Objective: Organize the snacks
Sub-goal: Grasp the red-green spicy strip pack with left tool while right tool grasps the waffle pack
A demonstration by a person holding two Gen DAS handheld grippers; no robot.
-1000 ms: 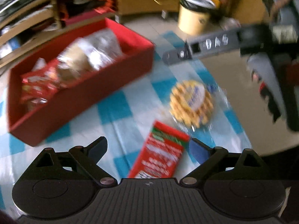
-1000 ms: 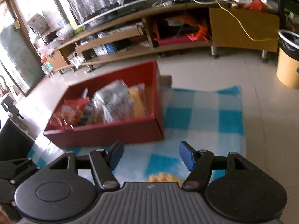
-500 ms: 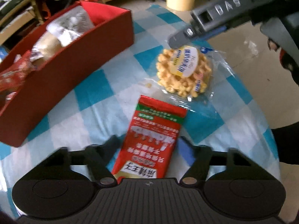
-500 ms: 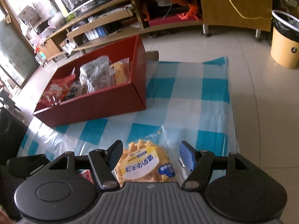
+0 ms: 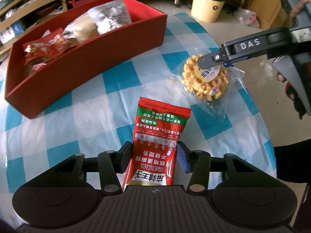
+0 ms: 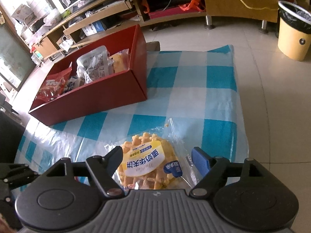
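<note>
Black tool (image 5: 154, 158), one blue pad, "DAS" lettering.

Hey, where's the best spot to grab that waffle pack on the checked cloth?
Probably across the round waffle pack itself, from above: it lies flat, and its clear wrapper edges look thin and slippery. The right gripper already straddles it, jaws opening, not yet pressing.

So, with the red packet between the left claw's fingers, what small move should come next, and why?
Probably let the left claw finish closing on the red snack packet, then lift it toward the red box. Its jaws are closing, the packet already sits between them on the checked cloth, and the box holds other snacks with room left.
</note>
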